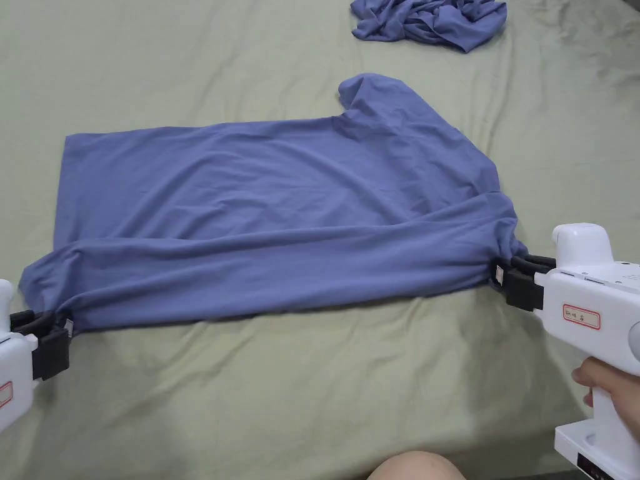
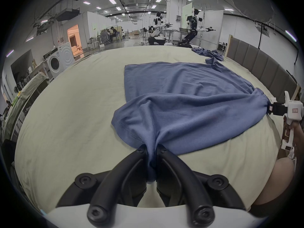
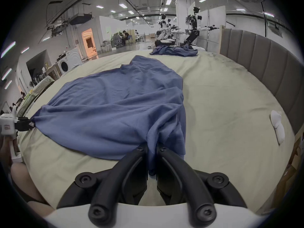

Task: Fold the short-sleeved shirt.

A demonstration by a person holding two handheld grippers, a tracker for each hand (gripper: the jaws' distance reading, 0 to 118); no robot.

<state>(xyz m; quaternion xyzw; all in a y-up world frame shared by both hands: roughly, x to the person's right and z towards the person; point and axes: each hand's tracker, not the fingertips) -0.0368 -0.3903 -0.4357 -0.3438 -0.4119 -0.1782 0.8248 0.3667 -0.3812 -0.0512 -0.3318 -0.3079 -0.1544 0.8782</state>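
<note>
Knee [image 1: 415,465]: mine, at the bed's near edge.
Left gripper [image 1: 62,328]: I have it clamped on the shirt's [image 1: 275,206] hem corner.
Right gripper [image 1: 505,275]: pinching the shoulder end (fabric bunched).
Shirt: spread on green sheet [image 1: 312,387].

Count from where I stand: two blue garments on my bed sheet [image 1: 312,387] — one spread shirt [image 1: 281,206], one crumpled heap [image 1: 431,22]. Two grippers, mine: left gripper [image 1: 59,334], right gripper [image 1: 509,278]. One white washing machine [image 2: 56,63]. Two humanoid robots [image 2: 192,26].
</note>
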